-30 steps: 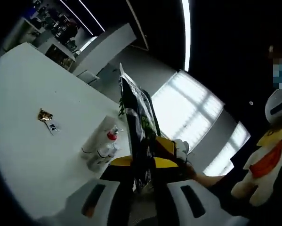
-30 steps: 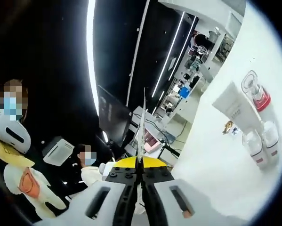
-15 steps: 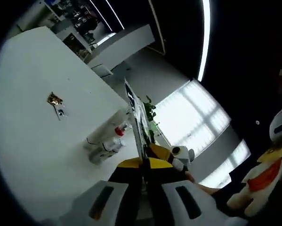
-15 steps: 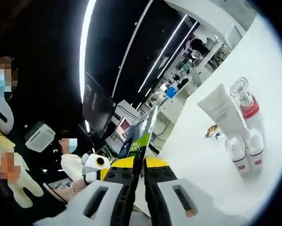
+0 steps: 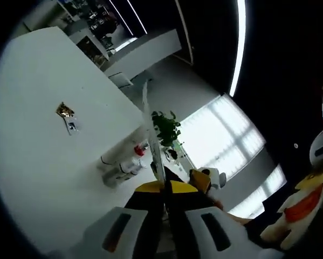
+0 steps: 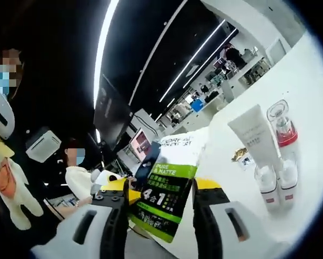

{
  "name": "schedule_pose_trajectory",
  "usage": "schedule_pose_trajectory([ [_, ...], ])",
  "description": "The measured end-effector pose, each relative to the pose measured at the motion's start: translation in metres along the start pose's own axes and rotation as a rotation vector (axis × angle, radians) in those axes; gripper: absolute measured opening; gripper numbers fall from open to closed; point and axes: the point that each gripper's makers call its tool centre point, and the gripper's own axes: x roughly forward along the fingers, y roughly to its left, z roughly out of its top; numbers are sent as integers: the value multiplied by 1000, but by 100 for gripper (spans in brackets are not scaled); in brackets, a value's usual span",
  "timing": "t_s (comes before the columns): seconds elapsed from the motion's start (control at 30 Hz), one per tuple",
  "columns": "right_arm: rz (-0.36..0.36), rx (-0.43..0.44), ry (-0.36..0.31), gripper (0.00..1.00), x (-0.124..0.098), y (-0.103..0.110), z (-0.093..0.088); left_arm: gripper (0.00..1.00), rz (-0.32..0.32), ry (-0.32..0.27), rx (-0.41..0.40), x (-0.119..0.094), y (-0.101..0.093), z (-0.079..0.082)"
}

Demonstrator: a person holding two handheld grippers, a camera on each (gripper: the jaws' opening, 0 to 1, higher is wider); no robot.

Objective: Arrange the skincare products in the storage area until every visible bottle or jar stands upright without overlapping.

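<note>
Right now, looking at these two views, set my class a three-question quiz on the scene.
1. True or false: the right gripper has its jaws apart, with the green sachet showing between them.
2. What colour is the collar under the clear-capped bottle? A red, B blue, C yellow.
3. Fill in: ___ small white bottles stand next to the white tube.
Key: 1 true; 2 A; 3 two.
</note>
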Motion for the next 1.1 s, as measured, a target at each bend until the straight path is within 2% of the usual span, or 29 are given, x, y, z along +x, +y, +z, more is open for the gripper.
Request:
schedule_pose_trajectory([
  [0.2,-25,-79,61,70,-3,-5,-8,0,17,3,-17,1,6,-3],
  [0.4,-48,-140,100,78,-7,-12,-13,0,27,0,-38,5,11,-4],
  [0.63,-82,-172,113,94,-14,-21,-13,0,45,6,-54,11,20,-7],
  [1.1,-187,-234,140,99,-41,-47,-8,0,97,34,-78,27,46,-15],
])
